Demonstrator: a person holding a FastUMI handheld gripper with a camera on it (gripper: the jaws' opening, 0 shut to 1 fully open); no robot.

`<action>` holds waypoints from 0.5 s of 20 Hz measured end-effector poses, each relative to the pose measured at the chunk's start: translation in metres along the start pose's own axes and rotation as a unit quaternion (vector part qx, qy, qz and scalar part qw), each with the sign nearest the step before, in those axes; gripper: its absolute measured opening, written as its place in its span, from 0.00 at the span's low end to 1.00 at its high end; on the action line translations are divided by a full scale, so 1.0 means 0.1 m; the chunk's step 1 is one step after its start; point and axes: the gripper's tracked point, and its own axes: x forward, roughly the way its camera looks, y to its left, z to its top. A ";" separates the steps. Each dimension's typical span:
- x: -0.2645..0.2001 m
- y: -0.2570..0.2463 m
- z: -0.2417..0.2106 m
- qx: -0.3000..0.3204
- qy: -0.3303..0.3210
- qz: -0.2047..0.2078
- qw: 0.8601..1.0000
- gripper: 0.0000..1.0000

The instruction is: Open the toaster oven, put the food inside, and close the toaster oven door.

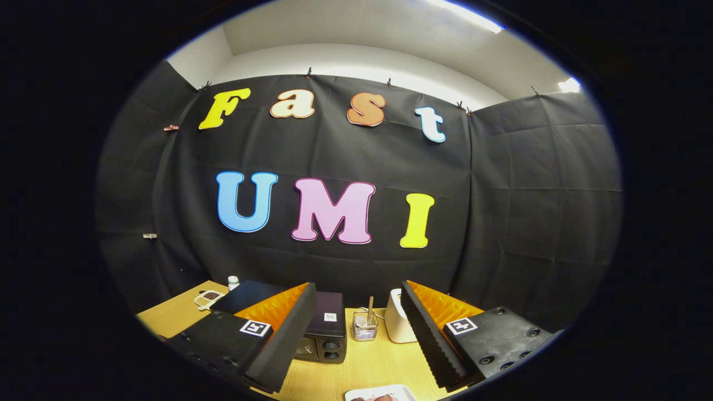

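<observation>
I see black cloth walls (345, 184) closing the booth on three sides, with a white ceiling and a strip light above, so open room lies mostly over the light wooden tabletop (367, 362) between and ahead of my fingers. The tabletop's left edge shows beyond the left finger, with bare wood running up to it.

My gripper (356, 356) hangs above the table with its fingers spread wide apart and nothing between them but bare wood.

The black box-shaped toaster oven (326, 328) sits just ahead of the left finger, which hides much of its front; I can see its dark top and two round knobs on the right end of its face. I cannot tell how its door stands.

Right of the oven, between the fingers and beyond them, stands a small clear wire-framed cup (365, 328) with a wooden stick in it. Next to that, a white rounded appliance (398, 326) sits partly behind the right finger.

Below the fingertips lies the rim of a white plate (381, 393) with something reddish on it.

Far left sit a small white bottle (233, 282) and a flat white gadget (209, 298).
</observation>
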 end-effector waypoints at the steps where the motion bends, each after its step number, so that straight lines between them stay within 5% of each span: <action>1: 0.00 0.00 0.00 0.000 0.000 0.000 1.000 0.98; 10: 0.03 0.55 -0.06 0.010 0.011 0.034 0.999 0.98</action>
